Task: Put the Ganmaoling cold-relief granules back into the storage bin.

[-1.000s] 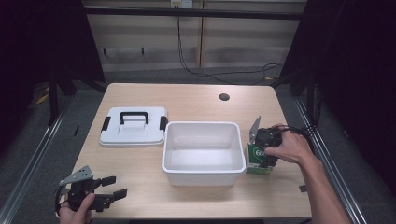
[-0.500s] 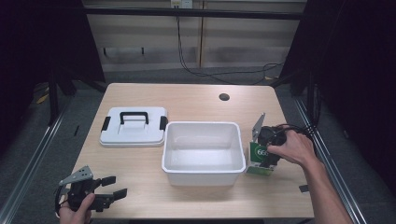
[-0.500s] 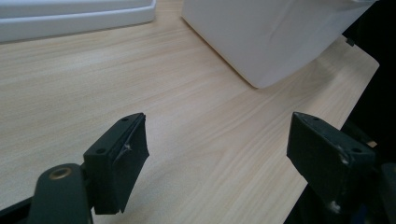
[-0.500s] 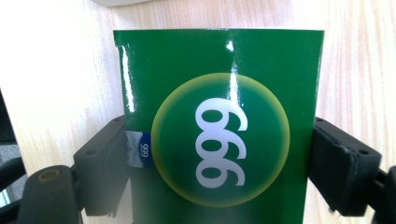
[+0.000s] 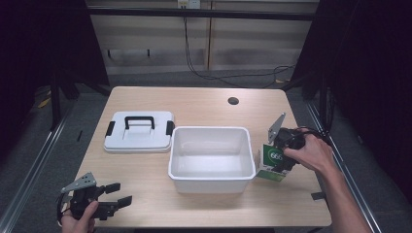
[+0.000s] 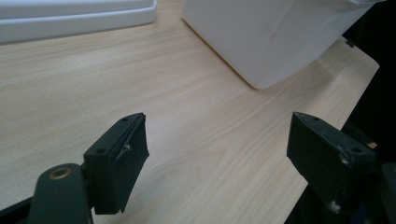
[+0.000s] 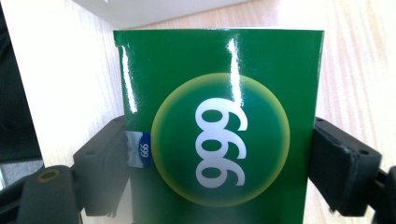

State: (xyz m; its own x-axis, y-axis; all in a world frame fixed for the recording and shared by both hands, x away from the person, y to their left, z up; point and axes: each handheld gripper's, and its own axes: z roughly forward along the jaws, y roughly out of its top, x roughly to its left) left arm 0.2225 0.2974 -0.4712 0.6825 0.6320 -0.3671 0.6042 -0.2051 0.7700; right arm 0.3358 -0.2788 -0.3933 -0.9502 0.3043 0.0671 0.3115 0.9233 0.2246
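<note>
The right claw (image 5: 281, 156), clamped on the green 999 box (image 7: 219, 126), has tipped it slightly nearer the white bin (image 5: 212, 174) on the tabletop (image 5: 204, 99), likely for dropping in, while the left claw (image 5: 115, 199) rests apart.

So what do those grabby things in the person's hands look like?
Each tool is black. The left tool and the right tool both have two flat, blocky black jaws with small screw holes, and a grey three-cornered plate on top. A black cable trails from the right one. The forearms are bare, with no sleeves showing.
</note>
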